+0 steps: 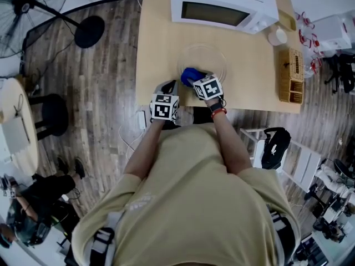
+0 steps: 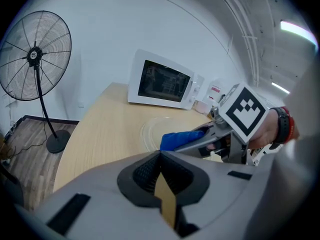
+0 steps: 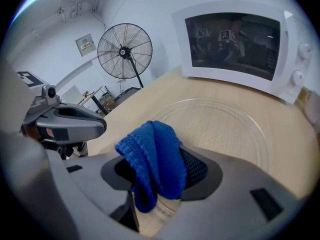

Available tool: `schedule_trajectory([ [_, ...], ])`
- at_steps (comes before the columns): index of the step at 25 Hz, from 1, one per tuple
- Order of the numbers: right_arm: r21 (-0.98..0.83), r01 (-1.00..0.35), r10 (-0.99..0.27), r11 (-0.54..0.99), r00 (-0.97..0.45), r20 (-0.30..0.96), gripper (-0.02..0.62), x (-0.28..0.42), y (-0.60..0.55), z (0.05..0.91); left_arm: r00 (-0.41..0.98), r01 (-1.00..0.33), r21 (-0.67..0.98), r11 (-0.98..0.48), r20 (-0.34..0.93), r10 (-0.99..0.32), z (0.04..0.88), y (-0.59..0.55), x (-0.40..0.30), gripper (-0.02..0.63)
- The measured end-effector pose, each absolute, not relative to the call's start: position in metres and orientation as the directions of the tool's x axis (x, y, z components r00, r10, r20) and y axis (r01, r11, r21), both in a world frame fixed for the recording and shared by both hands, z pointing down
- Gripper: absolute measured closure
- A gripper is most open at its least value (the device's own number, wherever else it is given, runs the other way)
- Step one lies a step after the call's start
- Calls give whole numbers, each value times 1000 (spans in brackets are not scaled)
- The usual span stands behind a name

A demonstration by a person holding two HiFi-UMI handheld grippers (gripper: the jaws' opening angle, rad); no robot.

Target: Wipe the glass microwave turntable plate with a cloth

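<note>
Cloth (image 3: 152, 159) is sitting bunched in our right tool (image 1: 195, 83), whose jaws are pinching the blue folds so that a fat lobe is hanging out in front. We are holding it right at the near rim of the glass plate (image 1: 204, 60), which is lying flat on the surface (image 1: 158, 43) just in front of the microwave (image 1: 222, 7). Whether the cloth is touching the glass, we cannot tell.

Our left tool (image 1: 168, 90) is hanging just beside the right one at the near edge of the surface. Its jaws are drawn together with nothing between them, and it is not on the plate.

That is what we are worrying about. Nothing is bracing the plate, so a firm push with the cloth is likely to send it skating toward the microwave or set it spinning. Pressing down on the rim alone may rock it up. The pinch looks narrow too: if the cloth drags on the glass it may pull free, or fold back and leave the hard jaw tips scraping the plate. We are thinking light pressure, starting nearer the middle.
</note>
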State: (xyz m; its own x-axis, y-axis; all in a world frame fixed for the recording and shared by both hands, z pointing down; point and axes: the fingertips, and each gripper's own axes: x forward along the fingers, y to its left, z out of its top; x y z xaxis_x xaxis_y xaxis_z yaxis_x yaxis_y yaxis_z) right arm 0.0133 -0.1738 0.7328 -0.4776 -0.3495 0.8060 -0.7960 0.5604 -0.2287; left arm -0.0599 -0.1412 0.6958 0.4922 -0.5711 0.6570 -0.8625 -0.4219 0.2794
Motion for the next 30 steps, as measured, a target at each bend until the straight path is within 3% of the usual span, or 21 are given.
schedule_trajectory([
  [30, -200, -894, -428, 400, -375, 822, 370, 104, -170, 737, 580, -784, 302, -542, 667, -468, 706, -151, 9, 586],
])
